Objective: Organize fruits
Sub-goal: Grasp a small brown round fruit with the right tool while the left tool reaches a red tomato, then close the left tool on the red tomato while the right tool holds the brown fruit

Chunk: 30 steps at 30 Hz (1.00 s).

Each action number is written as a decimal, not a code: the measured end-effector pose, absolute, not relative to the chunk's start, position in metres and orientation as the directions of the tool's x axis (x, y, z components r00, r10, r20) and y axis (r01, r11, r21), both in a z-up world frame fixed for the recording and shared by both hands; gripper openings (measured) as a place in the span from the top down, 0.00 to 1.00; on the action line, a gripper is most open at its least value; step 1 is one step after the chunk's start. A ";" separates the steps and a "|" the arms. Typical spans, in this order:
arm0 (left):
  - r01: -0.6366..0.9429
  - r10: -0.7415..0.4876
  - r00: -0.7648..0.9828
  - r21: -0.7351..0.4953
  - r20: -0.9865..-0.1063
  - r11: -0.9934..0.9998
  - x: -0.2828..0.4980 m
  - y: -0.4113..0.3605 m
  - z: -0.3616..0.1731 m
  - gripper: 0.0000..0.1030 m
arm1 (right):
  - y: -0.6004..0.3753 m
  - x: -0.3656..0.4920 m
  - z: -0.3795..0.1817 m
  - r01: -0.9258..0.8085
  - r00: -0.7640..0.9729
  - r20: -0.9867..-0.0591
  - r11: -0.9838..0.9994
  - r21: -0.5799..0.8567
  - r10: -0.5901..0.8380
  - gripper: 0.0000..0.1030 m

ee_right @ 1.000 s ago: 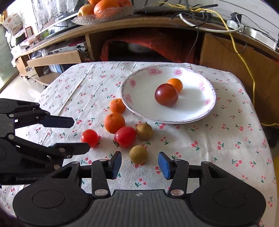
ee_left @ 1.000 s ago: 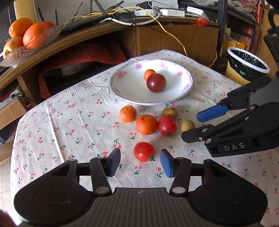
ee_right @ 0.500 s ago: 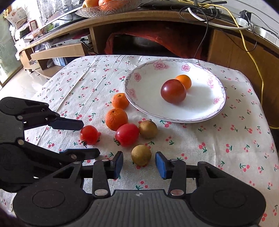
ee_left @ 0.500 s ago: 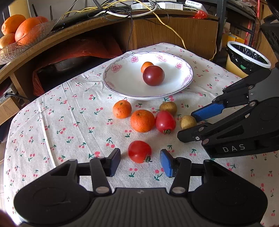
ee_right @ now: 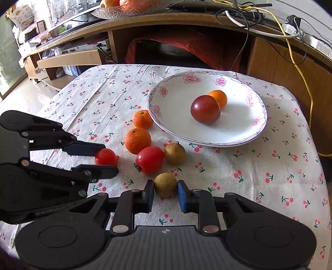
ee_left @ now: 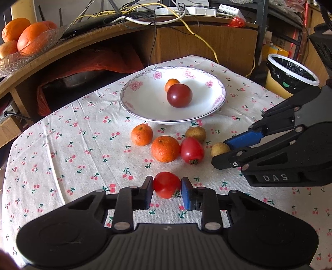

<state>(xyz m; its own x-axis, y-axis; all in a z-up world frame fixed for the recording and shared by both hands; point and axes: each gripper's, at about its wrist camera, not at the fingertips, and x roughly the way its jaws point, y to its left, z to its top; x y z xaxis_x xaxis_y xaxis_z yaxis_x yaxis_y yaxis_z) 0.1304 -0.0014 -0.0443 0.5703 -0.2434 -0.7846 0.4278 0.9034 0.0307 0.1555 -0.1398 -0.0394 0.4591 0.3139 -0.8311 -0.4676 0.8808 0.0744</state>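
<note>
A white flowered plate [ee_left: 145, 103] [ee_right: 176, 116] holds a dark red tomato [ee_left: 179, 95] [ee_right: 205, 109] and a small orange [ee_left: 171, 83] [ee_right: 219, 97]. On the cloth lie two oranges [ee_left: 165, 148] [ee_right: 137, 140], a red tomato [ee_left: 191, 150] [ee_right: 149, 159] and a brown kiwi [ee_left: 195, 134] [ee_right: 174, 153]. My left gripper [ee_left: 167, 193] [ee_right: 104, 157] is shut on a small red tomato [ee_left: 166, 184] [ee_right: 105, 157]. My right gripper [ee_right: 165, 194] [ee_left: 223, 152] is shut on a brown kiwi [ee_right: 165, 184] [ee_left: 219, 148]. Both fruits rest on the cloth.
The table wears a cherry-print cloth [ee_left: 62, 145] [ee_right: 269, 176]. A wooden shelf behind carries a glass bowl of oranges [ee_left: 22, 41] and cables [ee_left: 166, 14]. A lined bin [ee_left: 290, 72] stands off the table's right edge.
Both grippers moved forward and closed: the left one onto the small red tomato, the right one onto the near kiwi. The other fruits have not moved.
</note>
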 end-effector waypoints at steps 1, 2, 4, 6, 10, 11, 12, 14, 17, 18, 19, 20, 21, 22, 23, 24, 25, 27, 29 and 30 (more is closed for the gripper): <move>0.434 -0.249 0.570 0.029 -0.783 0.901 0.129 -0.001 -0.043 0.64 | -0.140 0.155 -0.038 -0.467 0.461 -0.829 0.881 0.075 0.315 0.81; 0.439 -0.254 0.570 0.029 -0.781 0.898 0.128 -0.001 -0.042 0.64 | -0.140 0.154 -0.037 -0.467 0.463 -0.828 0.881 0.076 0.316 0.81; 0.448 -0.257 0.569 0.032 -0.781 0.893 0.125 -0.001 -0.041 0.64 | -0.141 0.152 -0.035 -0.464 0.459 -0.829 0.882 0.082 0.319 0.81; 0.453 -0.265 0.560 0.023 -0.785 0.891 0.124 -0.001 -0.042 0.64 | -0.143 0.148 -0.034 -0.466 0.455 -0.833 0.881 0.078 0.314 0.81; 0.469 -0.258 0.552 0.039 -0.793 0.883 0.120 -0.004 -0.046 0.63 | -0.147 0.138 -0.037 -0.476 0.448 -0.845 0.878 0.050 0.291 0.81; 0.471 -0.254 0.554 0.047 -0.793 0.881 0.119 -0.005 -0.046 0.63 | -0.147 0.137 -0.039 -0.479 0.444 -0.848 0.876 0.048 0.289 0.81; 0.474 -0.253 0.555 0.051 -0.792 0.879 0.119 -0.006 -0.046 0.63 | -0.148 0.136 -0.039 -0.484 0.444 -0.847 0.873 0.049 0.293 0.81; 0.476 -0.248 0.555 0.058 -0.794 0.878 0.120 -0.007 -0.047 0.62 | -0.147 0.137 -0.038 -0.488 0.445 -0.846 0.871 0.046 0.295 0.80; 0.477 -0.246 0.556 0.063 -0.794 0.876 0.120 -0.007 -0.048 0.59 | -0.147 0.138 -0.039 -0.492 0.444 -0.845 0.869 0.050 0.300 0.79; 0.477 -0.243 0.558 0.067 -0.793 0.877 0.120 -0.006 -0.048 0.58 | -0.148 0.138 -0.039 -0.493 0.447 -0.842 0.869 0.049 0.301 0.78; 0.475 -0.240 0.561 0.071 -0.792 0.877 0.120 -0.005 -0.048 0.55 | -0.149 0.137 -0.039 -0.496 0.446 -0.842 0.867 0.049 0.303 0.77; 0.475 -0.237 0.563 0.076 -0.791 0.876 0.119 -0.005 -0.049 0.52 | -0.149 0.137 -0.039 -0.498 0.445 -0.842 0.866 0.052 0.306 0.77; 0.477 -0.235 0.565 0.080 -0.791 0.875 0.119 -0.004 -0.049 0.51 | -0.150 0.137 -0.039 -0.497 0.445 -0.842 0.866 0.053 0.307 0.77; 0.477 -0.233 0.567 0.084 -0.790 0.875 0.119 -0.003 -0.049 0.48 | -0.149 0.137 -0.039 -0.498 0.444 -0.842 0.866 0.052 0.306 0.76; 0.477 -0.231 0.569 0.087 -0.789 0.875 0.119 -0.002 -0.049 0.45 | -0.149 0.137 -0.039 -0.503 0.442 -0.844 0.863 0.048 0.305 0.75; 0.475 -0.229 0.572 0.090 -0.787 0.875 0.118 -0.001 -0.049 0.43 | -0.149 0.137 -0.039 -0.505 0.445 -0.843 0.862 0.042 0.302 0.72; 0.473 -0.230 0.573 0.088 -0.786 0.877 0.118 0.001 -0.049 0.42 | -0.148 0.136 -0.039 -0.507 0.447 -0.843 0.861 0.037 0.300 0.71; 0.471 -0.235 0.573 0.081 -0.785 0.878 0.117 0.003 -0.049 0.42 | -0.148 0.136 -0.039 -0.510 0.448 -0.843 0.859 0.031 0.297 0.71; 0.472 -0.235 0.576 0.084 -0.783 0.877 0.115 0.003 -0.049 0.42 | -0.147 0.136 -0.038 -0.513 0.449 -0.844 0.858 0.027 0.295 0.71; 0.473 -0.236 0.577 0.084 -0.782 0.877 0.114 0.003 -0.049 0.42 | -0.147 0.136 -0.038 -0.512 0.450 -0.843 0.859 0.027 0.295 0.71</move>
<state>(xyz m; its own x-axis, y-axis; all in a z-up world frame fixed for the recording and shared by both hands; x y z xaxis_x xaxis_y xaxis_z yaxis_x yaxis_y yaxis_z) 0.1143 0.0034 -0.0493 0.5769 -0.2360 -0.7820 0.4728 0.8771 0.0841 0.1355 -0.1467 -0.0381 0.4496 0.2947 -0.8432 -0.5120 0.8586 0.0271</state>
